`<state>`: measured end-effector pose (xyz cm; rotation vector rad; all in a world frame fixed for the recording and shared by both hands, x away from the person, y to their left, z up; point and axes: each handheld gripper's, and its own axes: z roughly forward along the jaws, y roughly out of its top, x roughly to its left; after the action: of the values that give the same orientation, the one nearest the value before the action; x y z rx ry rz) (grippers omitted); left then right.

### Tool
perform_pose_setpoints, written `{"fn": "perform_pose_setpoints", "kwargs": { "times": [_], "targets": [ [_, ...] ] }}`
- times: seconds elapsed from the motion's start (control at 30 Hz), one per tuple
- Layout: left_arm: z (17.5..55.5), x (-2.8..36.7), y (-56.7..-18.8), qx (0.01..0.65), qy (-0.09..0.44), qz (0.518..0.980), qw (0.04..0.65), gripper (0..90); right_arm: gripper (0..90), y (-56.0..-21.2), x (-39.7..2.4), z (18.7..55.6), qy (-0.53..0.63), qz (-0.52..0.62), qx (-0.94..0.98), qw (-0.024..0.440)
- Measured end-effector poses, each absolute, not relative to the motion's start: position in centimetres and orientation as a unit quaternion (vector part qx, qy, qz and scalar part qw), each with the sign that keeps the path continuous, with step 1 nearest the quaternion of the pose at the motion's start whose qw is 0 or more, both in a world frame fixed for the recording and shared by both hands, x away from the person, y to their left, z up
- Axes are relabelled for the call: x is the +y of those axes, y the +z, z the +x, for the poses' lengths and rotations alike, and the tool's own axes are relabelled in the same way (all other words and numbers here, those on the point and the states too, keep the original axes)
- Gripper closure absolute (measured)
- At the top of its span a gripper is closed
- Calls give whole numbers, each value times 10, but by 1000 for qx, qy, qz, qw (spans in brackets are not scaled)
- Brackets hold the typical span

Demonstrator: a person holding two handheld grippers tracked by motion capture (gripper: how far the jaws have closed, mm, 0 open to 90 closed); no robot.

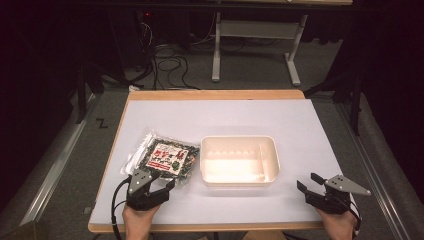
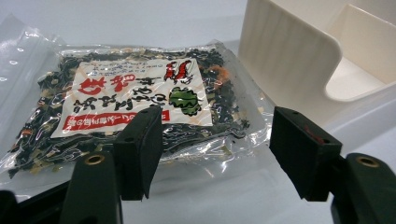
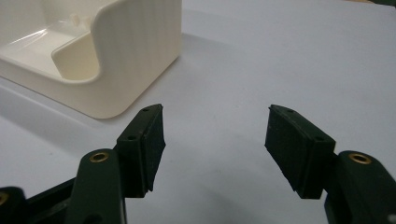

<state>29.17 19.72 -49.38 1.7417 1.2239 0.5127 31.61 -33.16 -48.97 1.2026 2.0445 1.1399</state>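
A clear packet of dried seaweed mix (image 1: 167, 159) with a white and red label lies flat on the white table, just left of a cream plastic tray (image 1: 274, 155). My left gripper (image 1: 162, 183) stands open at the packet's near edge; in the left gripper view the packet (image 2: 135, 105) lies just beyond the jaws, its near edge low between them, and the pads do not press on it. The tray's corner (image 2: 289, 60) rises at the right there. My right gripper (image 1: 310, 181) is open near the table's front right, over bare table, with the tray (image 3: 116, 60) ahead to its left.
The tray has a divider forming a narrow compartment on its right side. The table's wooden front edge (image 1: 210, 227) runs just below both hands. Beyond the table are a floor with cables (image 1: 170, 65) and a white frame leg (image 1: 216, 55).
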Motion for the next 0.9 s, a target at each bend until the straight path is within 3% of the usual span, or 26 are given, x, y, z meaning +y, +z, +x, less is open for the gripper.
{"fn": "perform_pose_setpoints", "kwargs": {
  "times": [0.33, 0.9],
  "targets": [
    [295, 203, -497, 510, 178, 705, 460, 362, 372, -492, -332, 317, 415, 441, 755, 252],
    [297, 204, -486, 518, 175, 695, 468, 346, 368, -491, -332, 320, 414, 446, 755, 246]
  ]
}}
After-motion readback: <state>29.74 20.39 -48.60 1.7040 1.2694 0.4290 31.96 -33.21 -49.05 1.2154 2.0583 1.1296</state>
